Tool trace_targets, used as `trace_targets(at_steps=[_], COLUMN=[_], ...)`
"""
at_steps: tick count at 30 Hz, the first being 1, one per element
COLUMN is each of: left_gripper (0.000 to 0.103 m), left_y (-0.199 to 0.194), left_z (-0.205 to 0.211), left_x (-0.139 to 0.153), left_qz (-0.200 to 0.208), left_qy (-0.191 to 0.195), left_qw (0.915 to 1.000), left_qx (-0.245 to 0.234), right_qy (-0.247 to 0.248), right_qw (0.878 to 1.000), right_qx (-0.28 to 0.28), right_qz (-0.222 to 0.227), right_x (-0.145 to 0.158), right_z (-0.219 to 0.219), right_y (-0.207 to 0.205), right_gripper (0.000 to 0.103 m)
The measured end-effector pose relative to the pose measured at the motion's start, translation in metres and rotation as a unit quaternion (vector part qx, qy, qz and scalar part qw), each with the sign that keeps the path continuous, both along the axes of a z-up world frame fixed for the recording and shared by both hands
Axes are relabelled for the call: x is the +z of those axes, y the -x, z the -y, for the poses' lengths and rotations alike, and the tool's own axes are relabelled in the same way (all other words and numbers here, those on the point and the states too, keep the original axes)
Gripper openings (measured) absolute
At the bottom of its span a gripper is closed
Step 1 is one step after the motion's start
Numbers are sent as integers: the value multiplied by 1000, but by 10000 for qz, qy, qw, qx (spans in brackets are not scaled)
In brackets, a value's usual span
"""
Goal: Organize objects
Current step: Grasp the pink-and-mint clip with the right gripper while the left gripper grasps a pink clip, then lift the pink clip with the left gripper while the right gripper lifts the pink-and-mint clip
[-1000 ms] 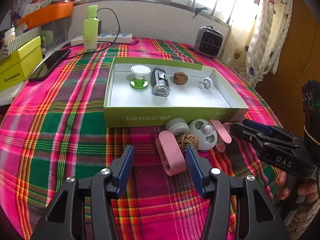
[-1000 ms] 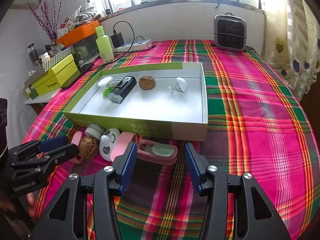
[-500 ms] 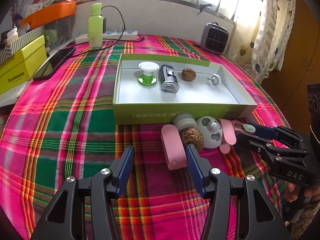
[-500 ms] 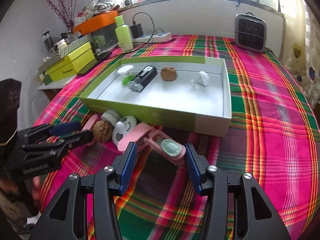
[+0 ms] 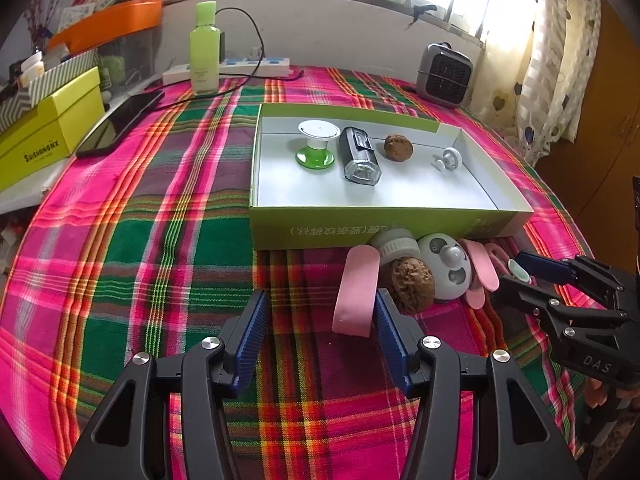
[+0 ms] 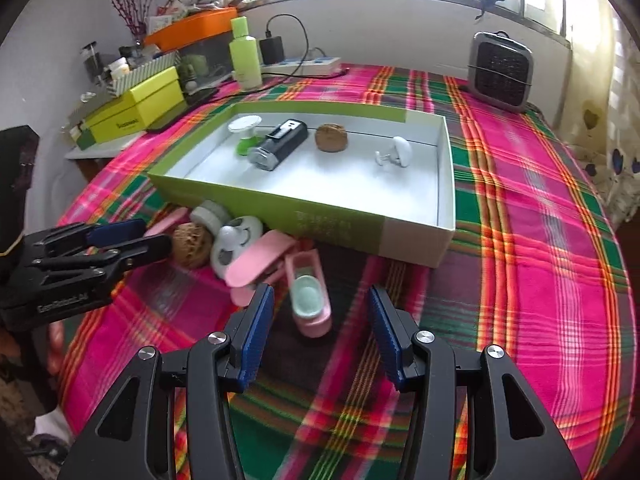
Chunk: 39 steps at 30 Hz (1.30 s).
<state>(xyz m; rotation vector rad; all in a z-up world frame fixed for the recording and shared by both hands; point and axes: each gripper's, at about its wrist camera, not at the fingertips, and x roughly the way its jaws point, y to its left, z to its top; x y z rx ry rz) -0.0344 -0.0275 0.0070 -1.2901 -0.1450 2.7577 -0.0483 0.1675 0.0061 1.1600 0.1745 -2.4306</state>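
Left gripper (image 5: 318, 330) spread wide, low over the plaid tablecloth (image 5: 160, 248), its right finger just beside a flat pink oval piece (image 5: 356, 290) and a brown wrinkled walnut (image 5: 412, 284). Right gripper (image 6: 320, 330) likewise wide, framing a pink holder with a pale green disc (image 6: 310, 300). All clustered against the near wall of the shallow green cardboard box (image 6: 320, 216), beside a white round panda-faced gadget (image 5: 448, 266). Inside the box, toward the far wall: green-based white stand (image 5: 317, 144), black cylindrical light (image 5: 358, 156), second walnut (image 5: 398, 147), small white hook (image 5: 448, 159).

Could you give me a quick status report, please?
Both grippers open: left, right. Pink clip ahead of right, ungrasped. Pile beside box, walnut included. Nothing blocking.
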Motion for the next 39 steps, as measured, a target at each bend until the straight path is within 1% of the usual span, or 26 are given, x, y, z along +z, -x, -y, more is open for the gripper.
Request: trace_targets(at_steps=[6,10,17,20,22,24,28,30,36,39], left_gripper=[53,52,52,53,52,52,51,48,43,40], left_y=[4,8,13,14,14,15,16,17,18,18], left_z=[-2,-2,-7,-6,-5,-4,-5,-4,-1,-1], left_x=[-1,-1,-2,-2,-2,-1,-2,-2,-1,-1], left_qz=[-17,-5,16,15,10,8,12,9,6,7], left_qy=[206,246,448,442,395,359,407,401,390,417], left_qw=[9998,9997,9990,9990,9992,9994,9992,9992,9992,9991], left_qx=[-24,-3,-13,-7,-1,21,32,57,106,125], right_qy=[-248,-286,-350,-368,-360,-341,-361,-359,-331,-300], right_qw=[9997,9996,9994,9993,9993,9994,9993,9993,9994,9994], right_qx=[-9,-21,-40,-42,-79,-101,-105,-78,-134,-170], right_qz=[10,2,-13,-17,-22,-24,-36,-40,-28,-13], right_x=[-3,-3,-4,-3,-3,-2,-2,-2,-2,-2], right_z=[8,9,12,13,12,11,12,12,10,9], right_y=[5,7,8,9,9,10,11,11,12,13], right_gripper=[50,50,50,49,42,36,30,27,21,20])
